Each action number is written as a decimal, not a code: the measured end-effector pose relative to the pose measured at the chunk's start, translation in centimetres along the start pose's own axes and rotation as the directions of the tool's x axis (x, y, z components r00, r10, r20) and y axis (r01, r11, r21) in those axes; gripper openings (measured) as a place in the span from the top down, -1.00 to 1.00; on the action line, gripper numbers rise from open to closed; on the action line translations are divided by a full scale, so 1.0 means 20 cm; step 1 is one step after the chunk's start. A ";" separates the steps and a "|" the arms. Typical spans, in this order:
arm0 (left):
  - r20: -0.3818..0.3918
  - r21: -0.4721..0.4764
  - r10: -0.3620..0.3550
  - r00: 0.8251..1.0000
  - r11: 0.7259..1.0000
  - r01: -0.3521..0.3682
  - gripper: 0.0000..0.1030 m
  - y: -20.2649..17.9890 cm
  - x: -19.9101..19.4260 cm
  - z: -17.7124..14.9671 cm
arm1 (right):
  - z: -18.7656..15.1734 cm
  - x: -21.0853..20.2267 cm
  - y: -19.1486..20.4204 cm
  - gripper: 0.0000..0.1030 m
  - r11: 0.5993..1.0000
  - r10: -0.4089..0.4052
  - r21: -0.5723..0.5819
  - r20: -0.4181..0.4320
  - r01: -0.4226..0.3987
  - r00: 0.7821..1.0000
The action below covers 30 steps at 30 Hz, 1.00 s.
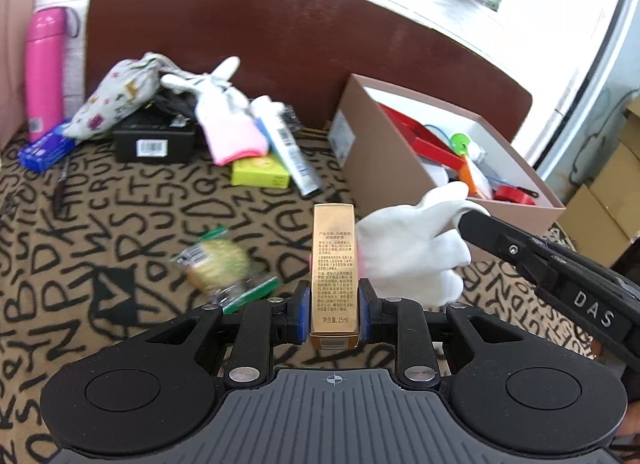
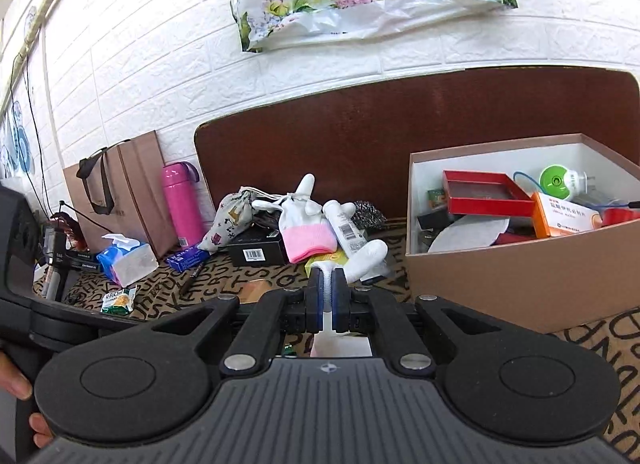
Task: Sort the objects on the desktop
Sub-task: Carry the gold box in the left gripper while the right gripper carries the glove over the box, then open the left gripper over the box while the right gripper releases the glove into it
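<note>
Left gripper clamps gold box; right gripper pinches white glove beside carton

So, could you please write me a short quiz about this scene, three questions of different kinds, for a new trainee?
1. True or false: the left gripper is shut on a gold box.
2. What does the right gripper hold?
A. a pink bottle
B. a white glove
C. a pen
3. Fill the blank: the red tray lies inside the open ____ box.

Key:
1. True; its blue pads press both sides of the box.
2. B; the white glove is pinched between the shut fingers. The pink bottle stands by the wall.
3. Cardboard.
</note>
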<state>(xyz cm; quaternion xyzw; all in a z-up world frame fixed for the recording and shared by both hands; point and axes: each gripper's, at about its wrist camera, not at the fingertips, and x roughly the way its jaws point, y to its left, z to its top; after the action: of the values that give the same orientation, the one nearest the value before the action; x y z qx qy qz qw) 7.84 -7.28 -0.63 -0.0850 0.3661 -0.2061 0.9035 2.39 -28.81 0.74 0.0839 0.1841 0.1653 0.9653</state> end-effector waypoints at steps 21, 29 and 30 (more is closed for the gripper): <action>0.120 0.175 -0.125 0.985 0.979 0.103 0.59 -0.50 0.13 0.50 | 0.52 -0.15 -0.24 0.91 0.977 -0.125 -0.139 0.234 0.160 0.964; 0.097 0.203 -0.112 0.989 0.975 0.091 0.59 -0.62 0.34 0.59 | 0.53 0.00 -0.48 0.91 0.961 -0.228 -0.115 0.173 0.250 0.958; 0.086 0.202 -0.109 0.990 0.975 0.090 0.59 -0.61 0.38 0.59 | 0.51 0.02 -0.51 0.91 0.959 -0.245 -0.109 0.156 0.263 0.957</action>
<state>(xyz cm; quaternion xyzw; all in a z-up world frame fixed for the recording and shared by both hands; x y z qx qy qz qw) 17.11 -21.58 6.86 -0.0230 0.2951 -0.2822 0.9125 9.70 -39.23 7.75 0.0088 0.1137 0.0449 0.9925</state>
